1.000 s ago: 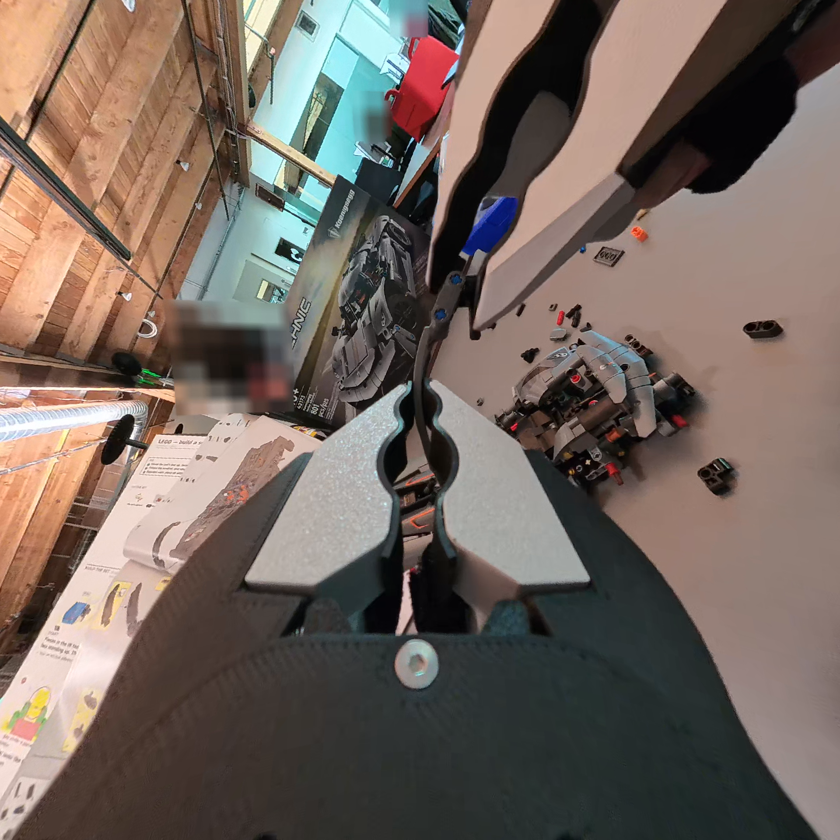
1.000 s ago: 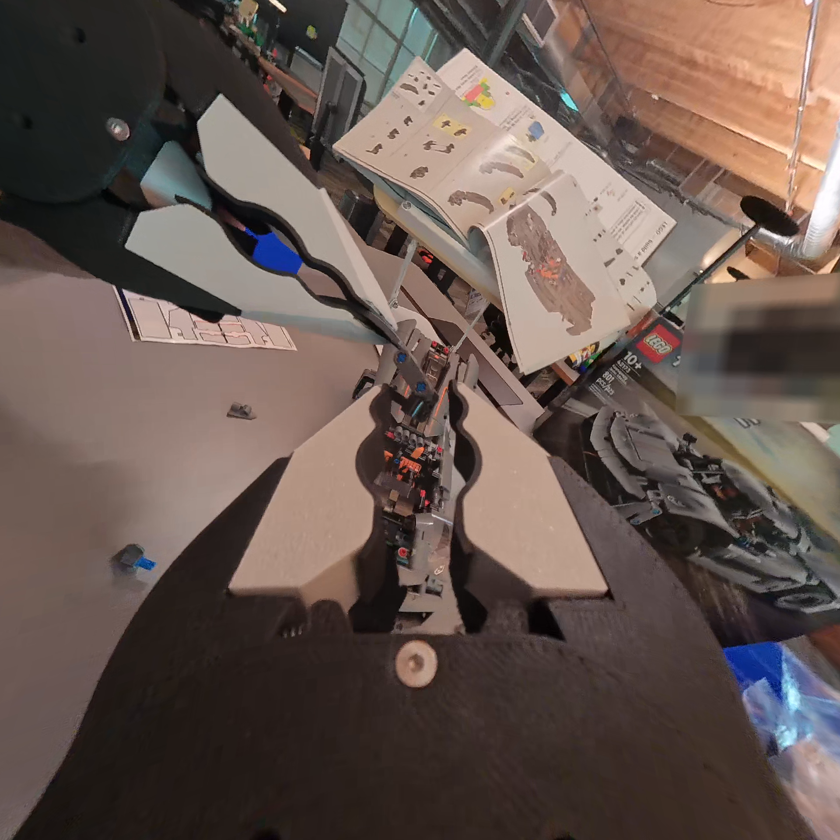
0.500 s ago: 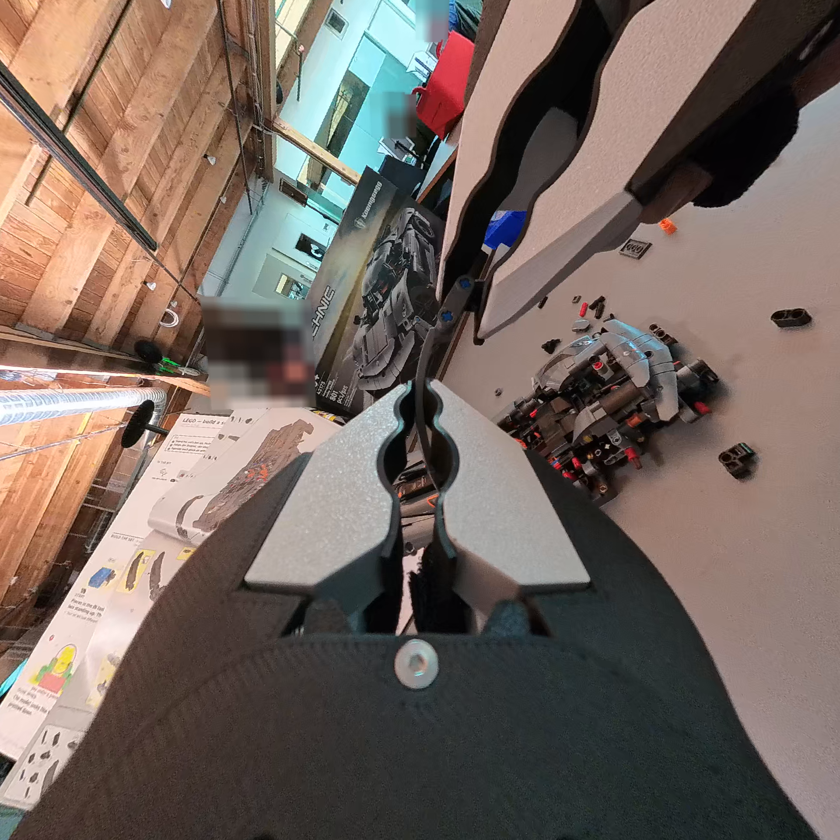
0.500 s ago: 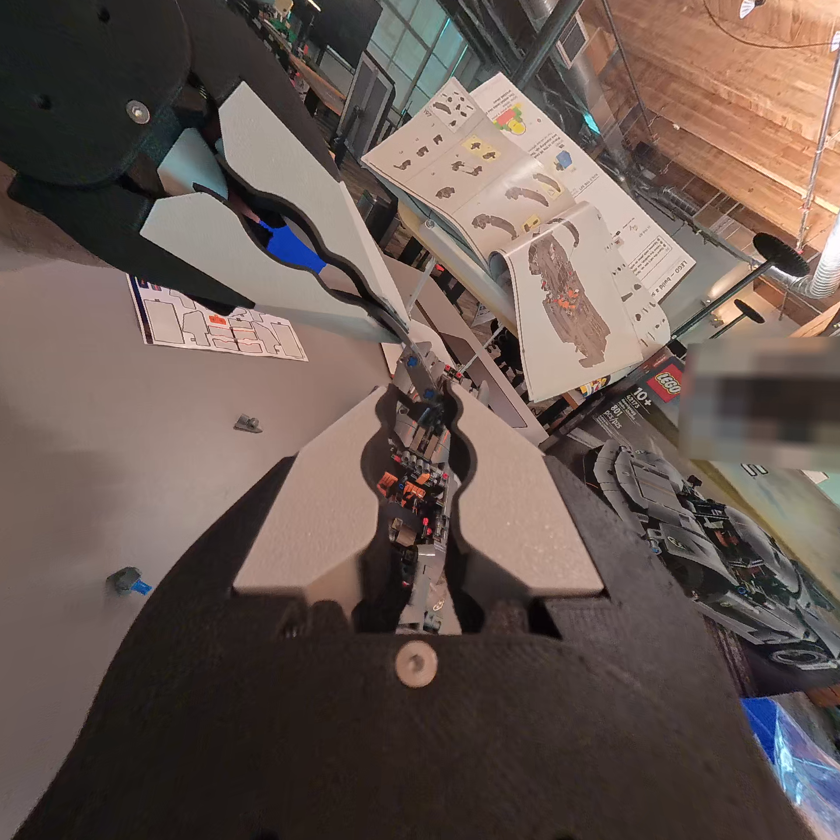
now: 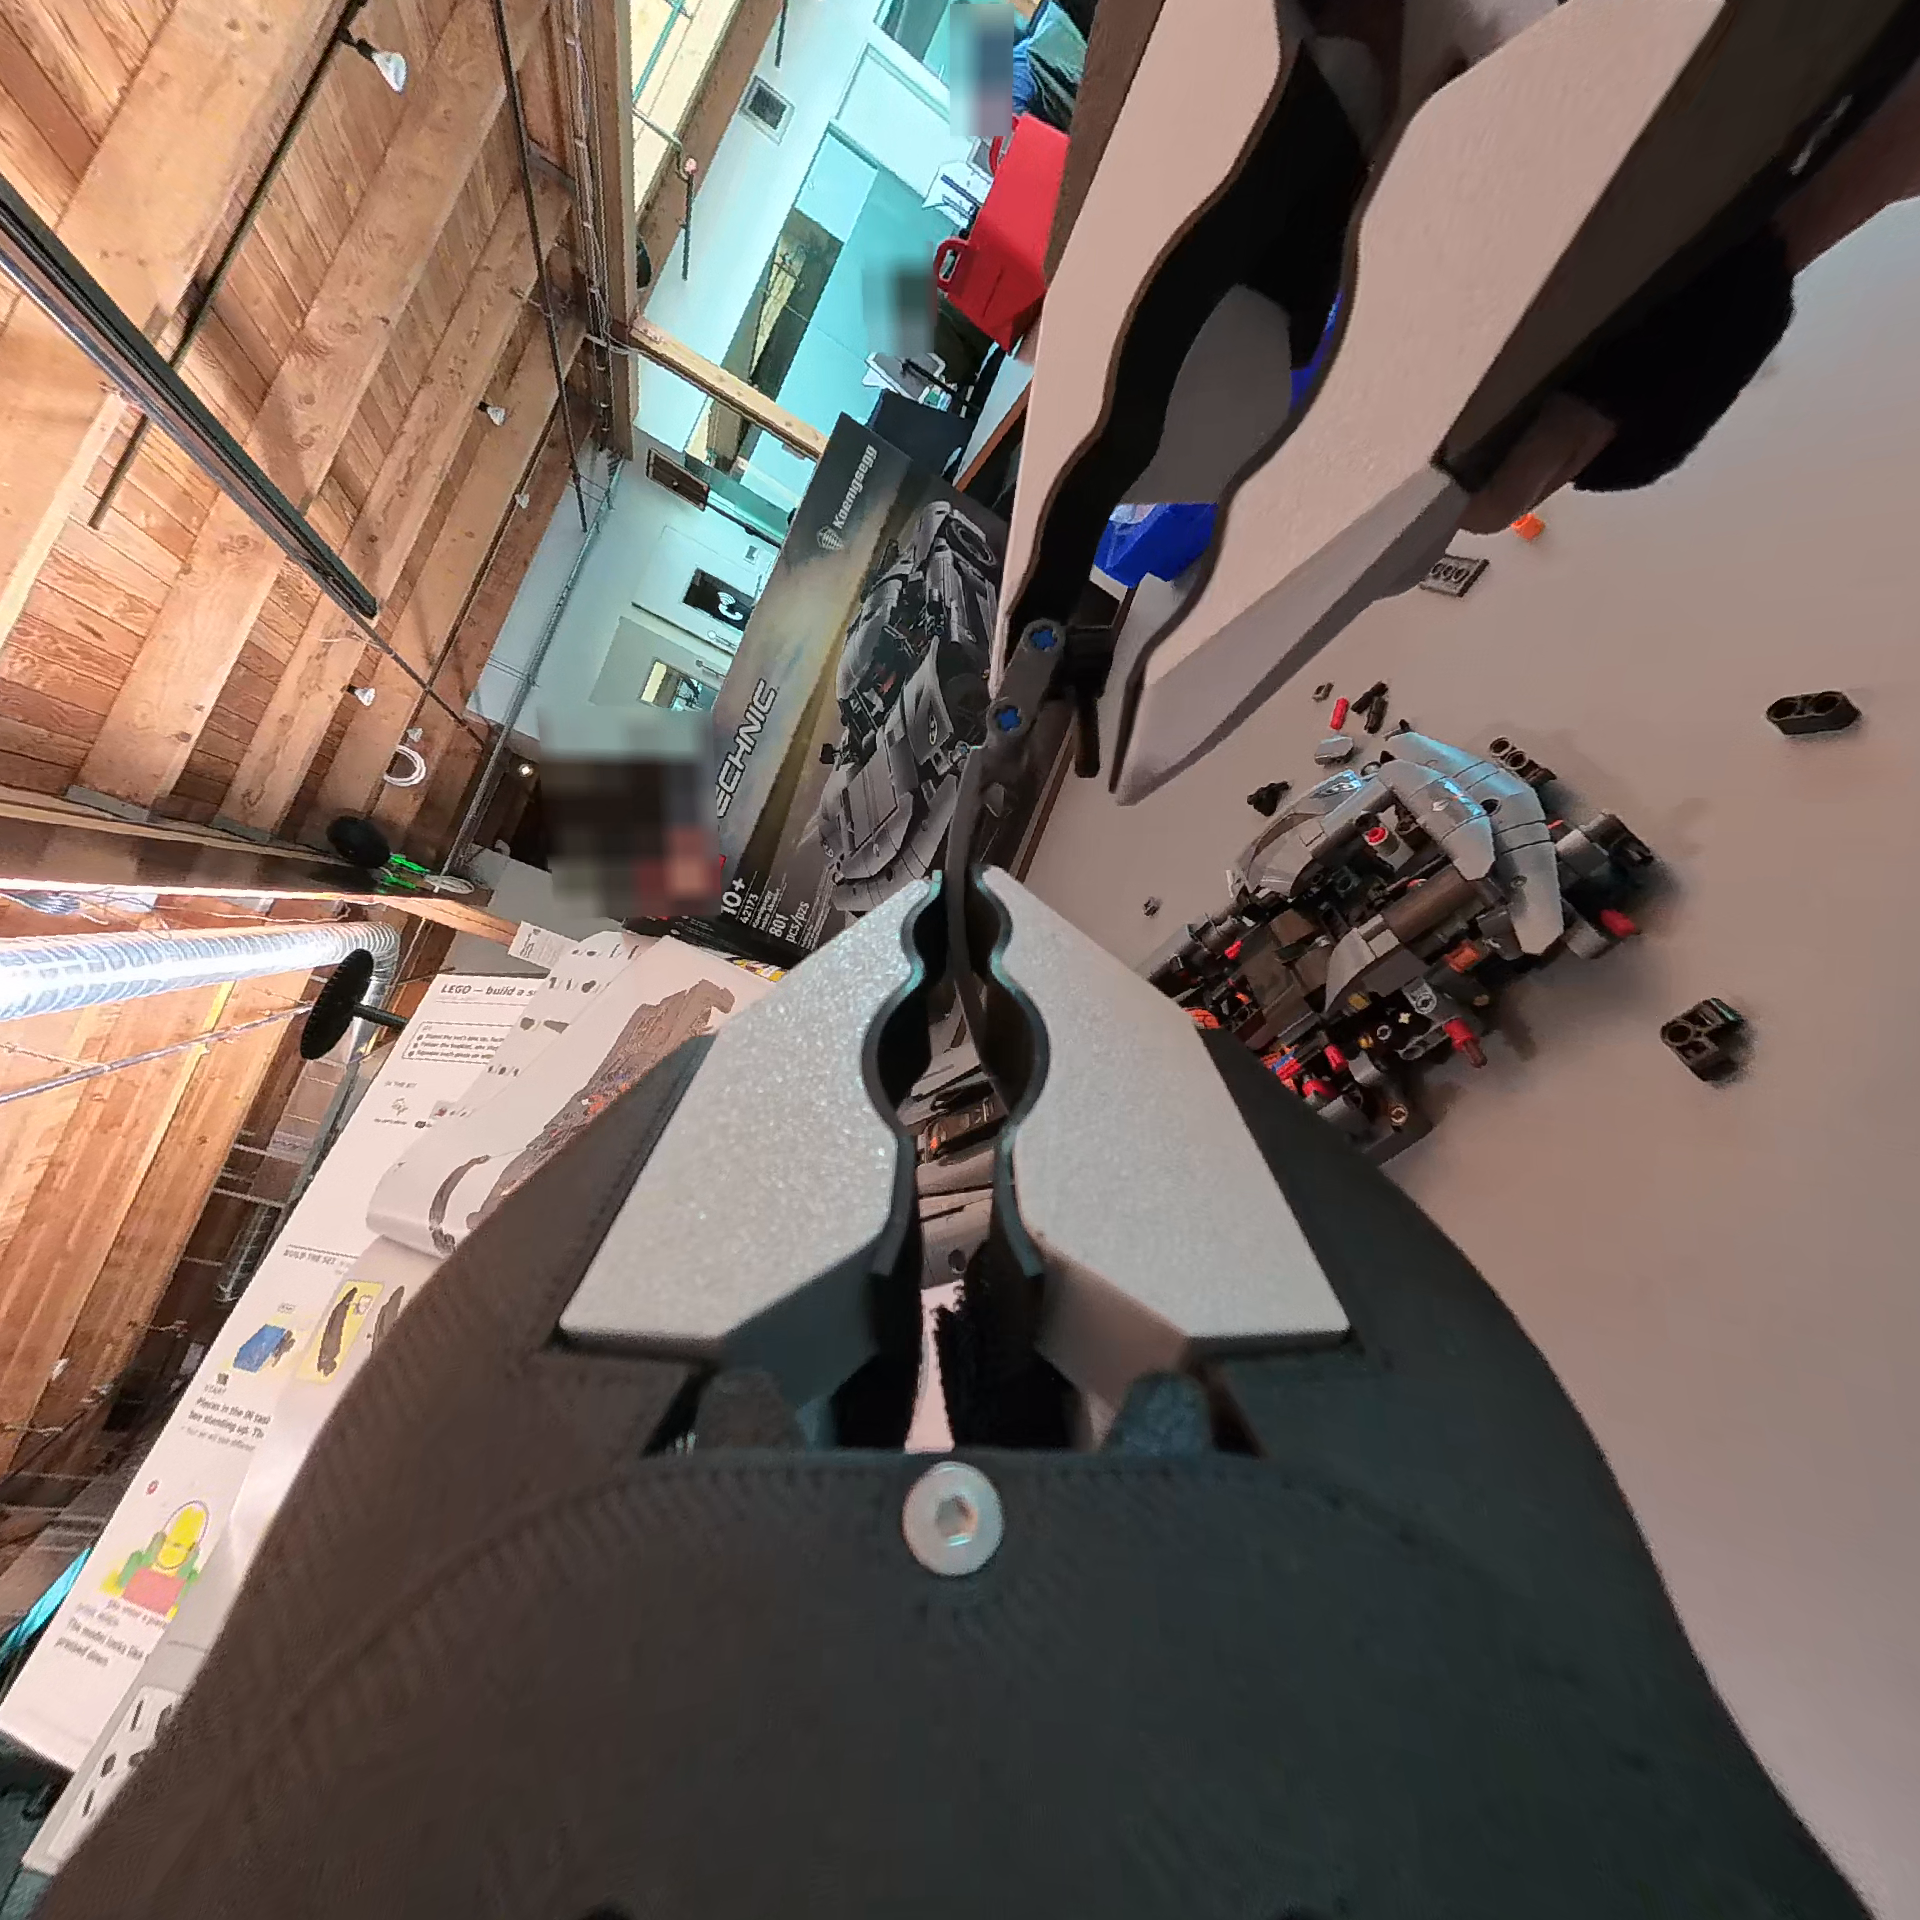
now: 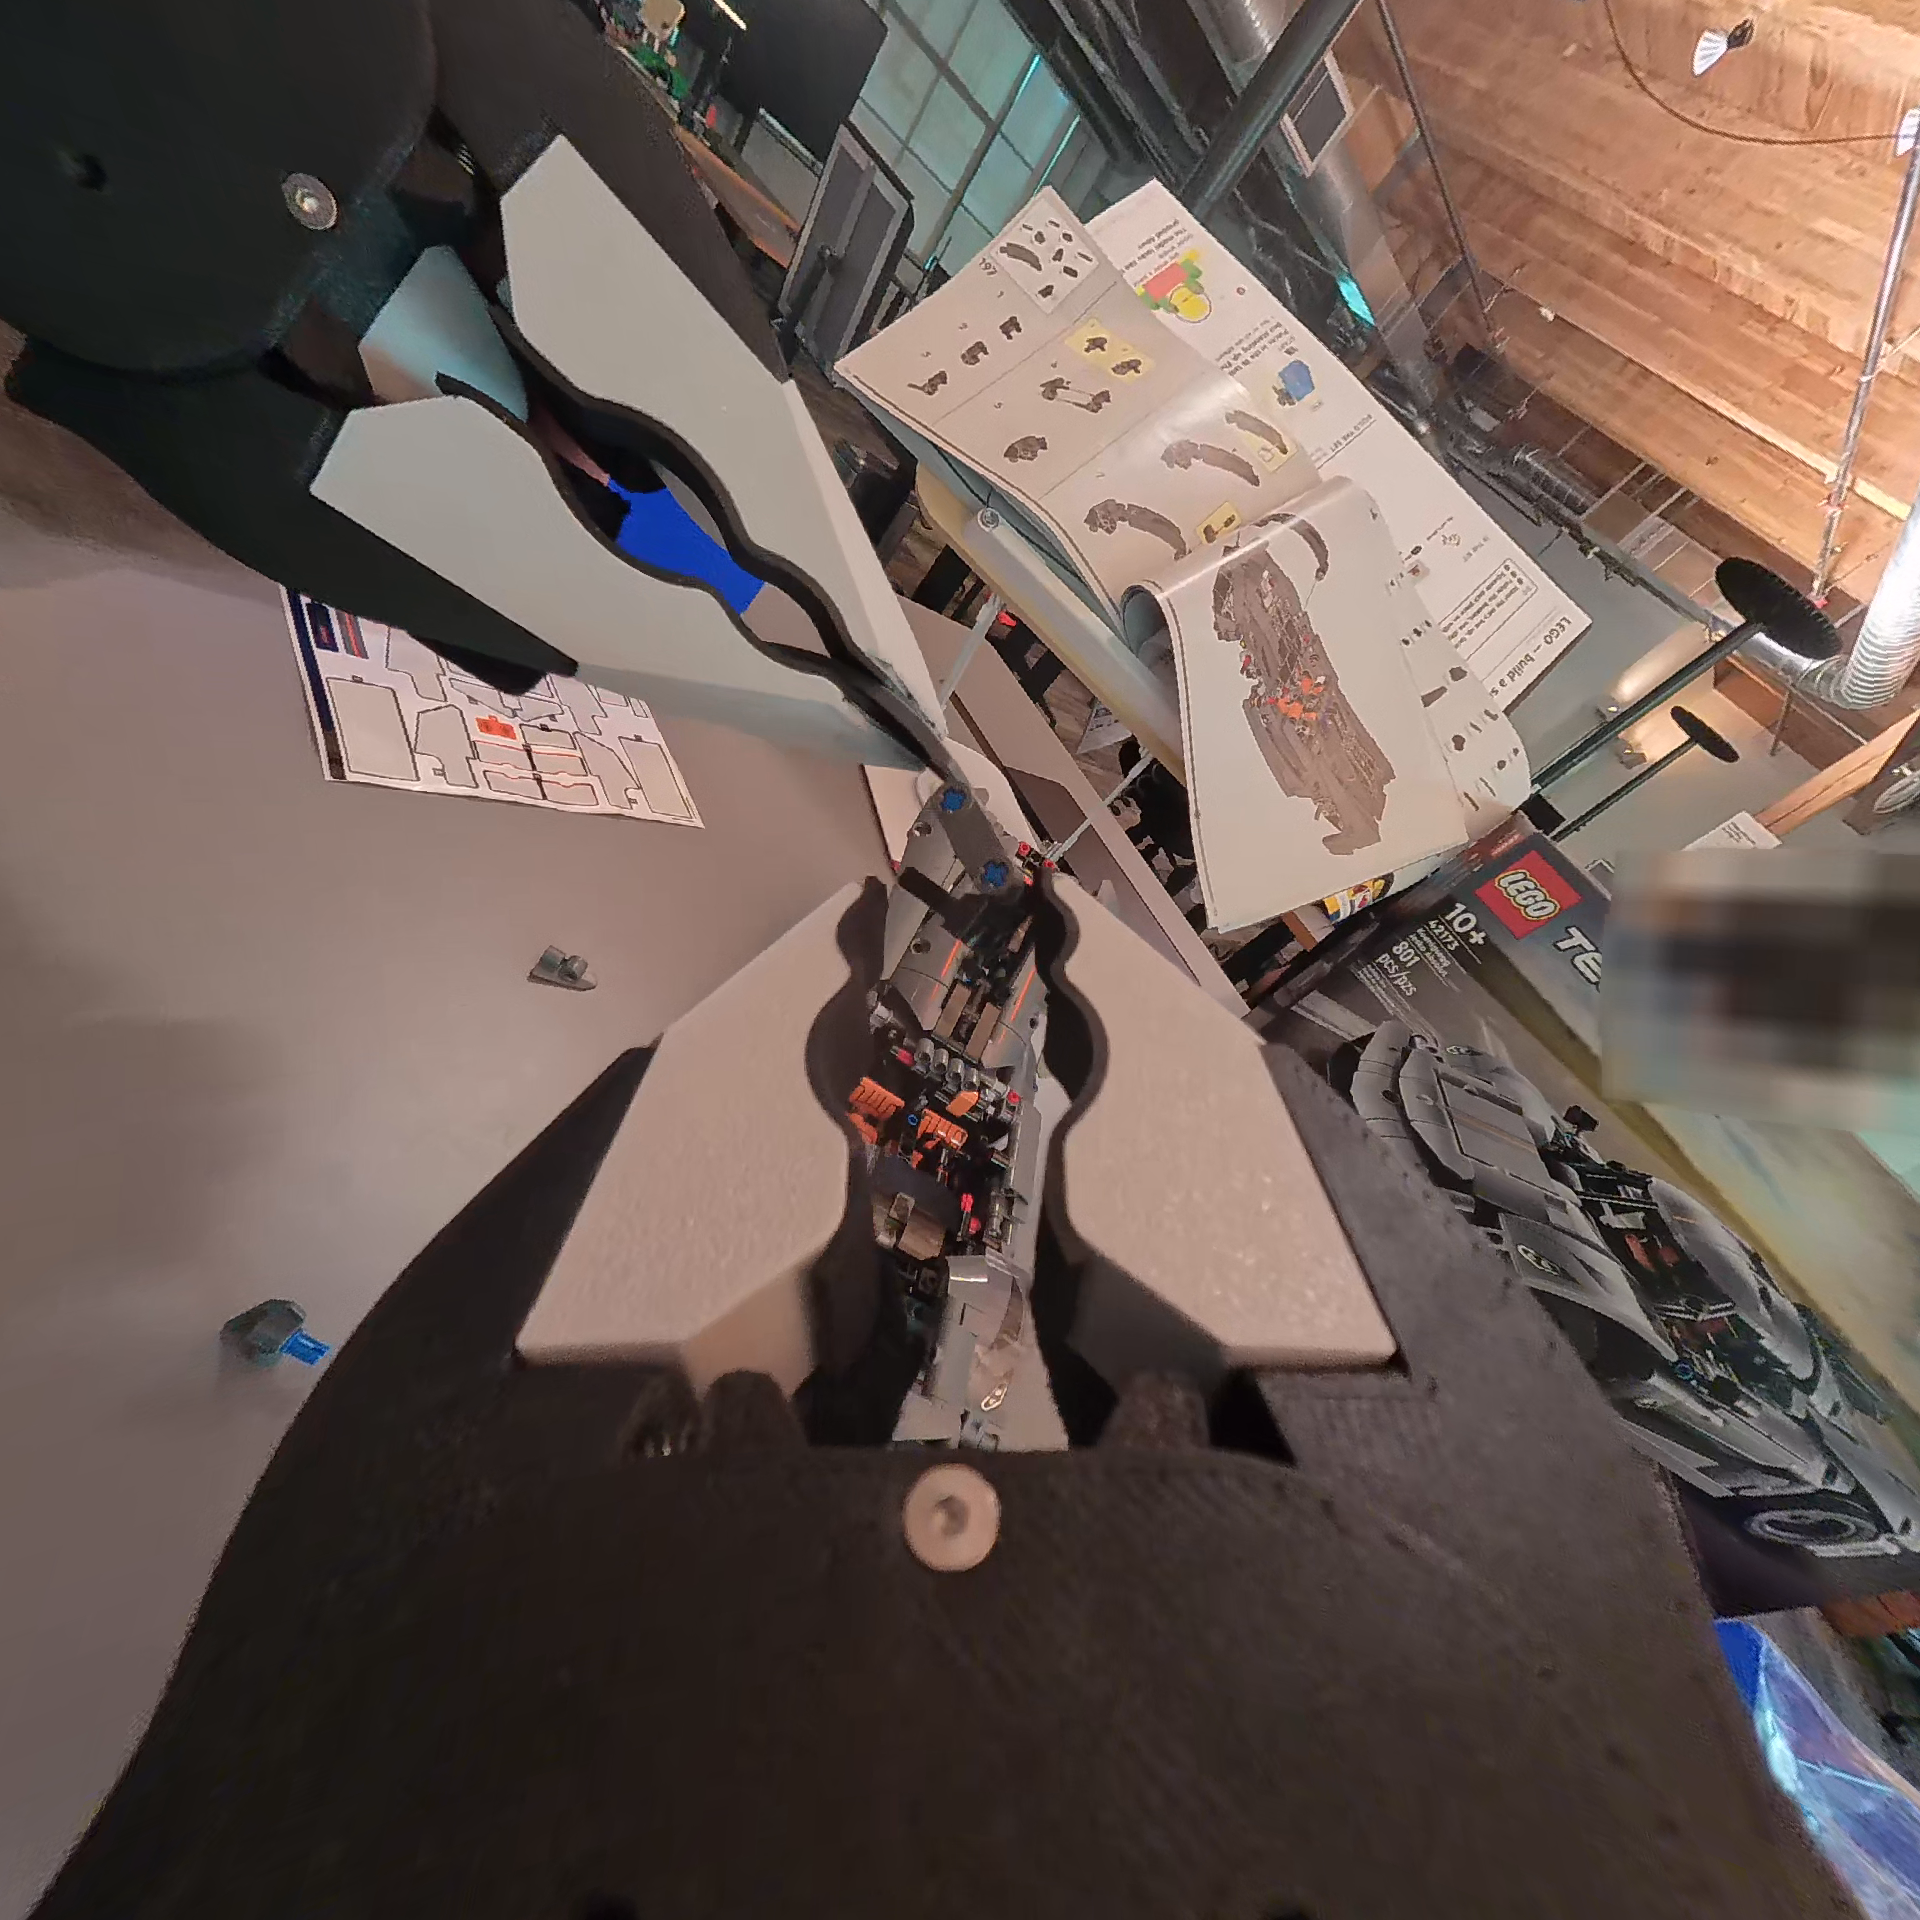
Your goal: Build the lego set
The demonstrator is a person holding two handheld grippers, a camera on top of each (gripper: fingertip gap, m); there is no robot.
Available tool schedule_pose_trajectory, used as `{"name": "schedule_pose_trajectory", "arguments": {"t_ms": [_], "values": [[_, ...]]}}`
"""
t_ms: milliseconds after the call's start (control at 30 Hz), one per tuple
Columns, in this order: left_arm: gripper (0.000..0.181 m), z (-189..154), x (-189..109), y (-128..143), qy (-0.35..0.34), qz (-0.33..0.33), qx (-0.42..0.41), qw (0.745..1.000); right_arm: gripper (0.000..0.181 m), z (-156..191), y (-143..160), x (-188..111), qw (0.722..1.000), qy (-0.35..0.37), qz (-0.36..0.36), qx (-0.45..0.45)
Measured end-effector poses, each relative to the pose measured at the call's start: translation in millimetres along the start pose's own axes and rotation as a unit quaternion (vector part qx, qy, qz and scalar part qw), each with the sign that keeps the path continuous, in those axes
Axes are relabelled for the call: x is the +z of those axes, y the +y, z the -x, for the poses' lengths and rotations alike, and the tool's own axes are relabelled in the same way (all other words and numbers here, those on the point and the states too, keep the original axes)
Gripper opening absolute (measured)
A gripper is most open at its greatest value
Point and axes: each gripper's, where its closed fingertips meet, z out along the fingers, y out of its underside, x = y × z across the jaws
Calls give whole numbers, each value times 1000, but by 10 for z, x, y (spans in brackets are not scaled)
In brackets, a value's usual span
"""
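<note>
Two grippers meet mid-frame: the left gripper (image 5: 961, 894) pinches one thin dark-grey lego beam with two blue pins (image 5: 1013, 717); the right gripper (image 6: 951, 894) clamps one grey-and-orange lego car assembly (image 6: 951, 1101). A second grey lego car section (image 5: 1392, 914) lies on the worktop (image 5: 1662, 1351), right of centre.

Printed writing is borne by the dark set box (image 6: 1621, 1174), the open instruction booklet (image 6: 1247, 499) and the sticker sheet (image 6: 488, 717) near the surface's far edge; the wording is withheld.

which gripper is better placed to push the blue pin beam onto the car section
Left, probably: the left gripper pinches the dark strip that carries the blue-pin beam, while the right gripper clamps the car section and can brace it.
</note>
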Motion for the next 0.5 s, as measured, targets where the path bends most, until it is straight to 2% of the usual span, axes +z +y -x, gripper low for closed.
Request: {"name": "schedule_pose_trajectory", "arguments": {"t_ms": [500], "values": [[0, 52, 4, -42, -12, -6, -16, 1000, 25, 1, -12, -31, 1000, 21, 3, -19]]}}
